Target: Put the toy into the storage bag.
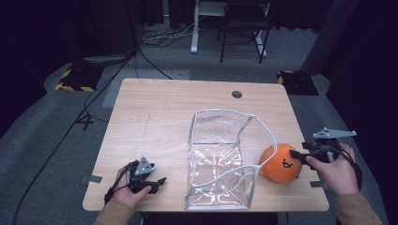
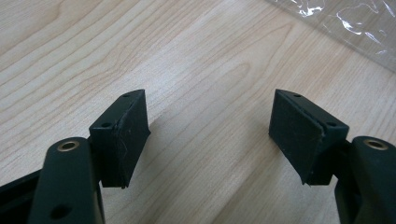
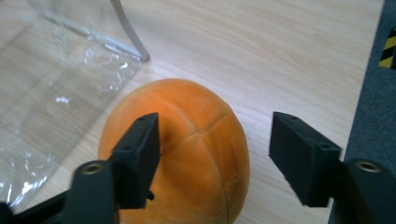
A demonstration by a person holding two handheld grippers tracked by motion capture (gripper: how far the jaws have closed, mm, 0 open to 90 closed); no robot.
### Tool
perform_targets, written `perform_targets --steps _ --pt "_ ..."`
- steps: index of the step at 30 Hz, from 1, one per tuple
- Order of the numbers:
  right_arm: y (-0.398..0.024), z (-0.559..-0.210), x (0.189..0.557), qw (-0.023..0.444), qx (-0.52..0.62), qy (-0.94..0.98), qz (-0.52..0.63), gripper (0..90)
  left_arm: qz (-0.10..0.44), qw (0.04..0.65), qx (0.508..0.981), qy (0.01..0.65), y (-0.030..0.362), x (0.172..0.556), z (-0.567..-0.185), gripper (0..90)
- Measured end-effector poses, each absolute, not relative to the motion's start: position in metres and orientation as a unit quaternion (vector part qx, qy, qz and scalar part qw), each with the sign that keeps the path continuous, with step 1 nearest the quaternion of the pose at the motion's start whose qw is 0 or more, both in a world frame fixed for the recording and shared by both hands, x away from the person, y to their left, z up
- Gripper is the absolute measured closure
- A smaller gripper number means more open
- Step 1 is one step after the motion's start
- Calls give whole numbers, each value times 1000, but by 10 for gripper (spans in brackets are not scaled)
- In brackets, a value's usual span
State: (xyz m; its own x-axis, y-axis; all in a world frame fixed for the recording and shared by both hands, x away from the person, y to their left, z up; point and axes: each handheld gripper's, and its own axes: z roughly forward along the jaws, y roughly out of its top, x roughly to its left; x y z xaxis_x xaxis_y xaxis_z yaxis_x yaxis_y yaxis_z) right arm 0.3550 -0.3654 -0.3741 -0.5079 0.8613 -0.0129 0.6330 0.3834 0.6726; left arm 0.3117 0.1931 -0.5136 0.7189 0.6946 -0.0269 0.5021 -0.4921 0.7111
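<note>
Where wooden table [image 1: 155, 122] stands, seemingly grey carpet [image 1: 42, 122]

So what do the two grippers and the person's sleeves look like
Both grippers are black with two blocky, flat-padded jaws. The left gripper carries a grey three-cornered plate and a thin black cable looping over the hand. The right gripper has a similar grey plate on top. Brass-coloured screw holes show at the jaw bases. Both sleeves are tan.

My black right gripper [image 3: 215, 158] sits over an orange plush [image 3: 187, 154] with a black face, beside a clear bag [image 1: 220, 154]
</note>
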Motion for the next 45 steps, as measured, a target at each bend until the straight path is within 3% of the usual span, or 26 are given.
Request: perform_targets --steps 4,7,8,9,12,22,45 --pt "-361 -381 366 161 461 824 289 270 133 362 854 350 193 312 -514 287" --pt "-360 -383 370 148 466 823 290 277 133 362 853 350 193 312 -514 287" --pt "-359 -385 373 122 461 828 294 420 133 362 853 350 193 312 -514 287" --pt "-358 -385 372 110 458 831 297 490 134 362 854 350 193 312 -514 287" --pt "-354 -381 368 94 448 843 282 609 133 362 854 350 193 312 -514 287" --pt "-345 -368 354 106 426 860 260 742 135 359 855 350 192 312 -513 281" --pt "-351 -303 322 144 415 857 268 768 136 360 853 352 191 313 -513 279"
